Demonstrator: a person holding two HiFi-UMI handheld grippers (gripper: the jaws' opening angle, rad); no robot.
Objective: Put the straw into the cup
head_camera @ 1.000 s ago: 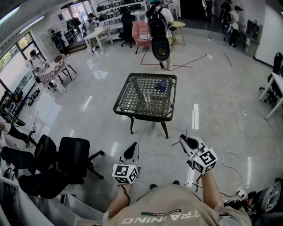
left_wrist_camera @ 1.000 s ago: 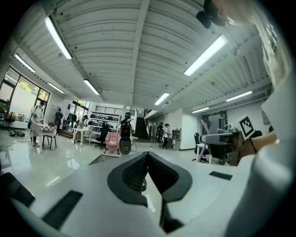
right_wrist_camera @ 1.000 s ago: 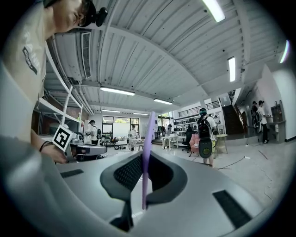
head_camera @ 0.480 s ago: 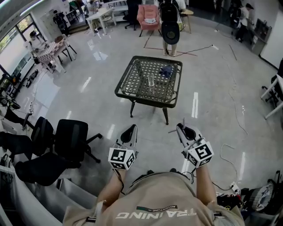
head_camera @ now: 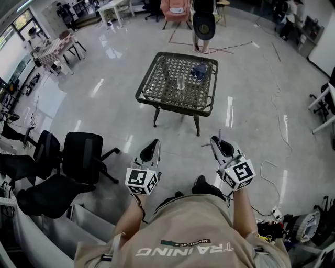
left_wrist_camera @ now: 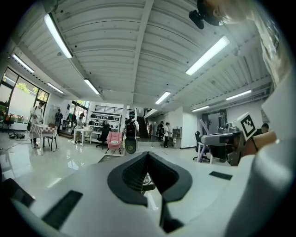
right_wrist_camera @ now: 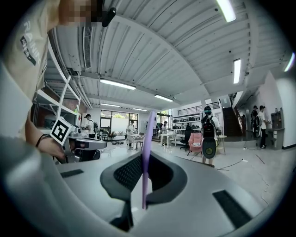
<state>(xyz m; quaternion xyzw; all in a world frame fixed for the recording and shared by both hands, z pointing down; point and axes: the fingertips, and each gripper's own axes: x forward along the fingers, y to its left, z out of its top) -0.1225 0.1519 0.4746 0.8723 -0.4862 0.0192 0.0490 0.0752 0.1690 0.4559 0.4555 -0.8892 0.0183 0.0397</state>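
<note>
Jaws on the right gripper (head_camera: pixel 216 142) are pinched on the purple straw (right_wrist_camera: pixel 147 152), which stands upright. The left gripper (head_camera: pixel 152 147) is closed too, with nothing in it. The cup (head_camera: pixel 180 82) sits on the woven table (head_camera: pixel 157 99), well ahead of both.

Ahead of you: dark wicker-top table (head_camera: pixel 172 106) on glossy floor (head_camera: pixel 104 120). Blue thing (head_camera: pixel 199 70) lies near its far right corner; too small to tell what. Beyond table: person with backpack (right_wrist_camera: pixel 207 129) stands, back to you; pink armchair (head_camera: pixel 175 6) just left of them. On your left: black office chairs (head_camera: pixel 84 162), close together. Far left: small table with checked cloth (head_camera: pixel 49 49). On your right: white cable (head_camera: pixel 265 163) loops over floor; white desk (head_camera: pixel 324 102) at edge. Overhead: strip lights (left_wrist_camera: pixel 208 54).
</note>
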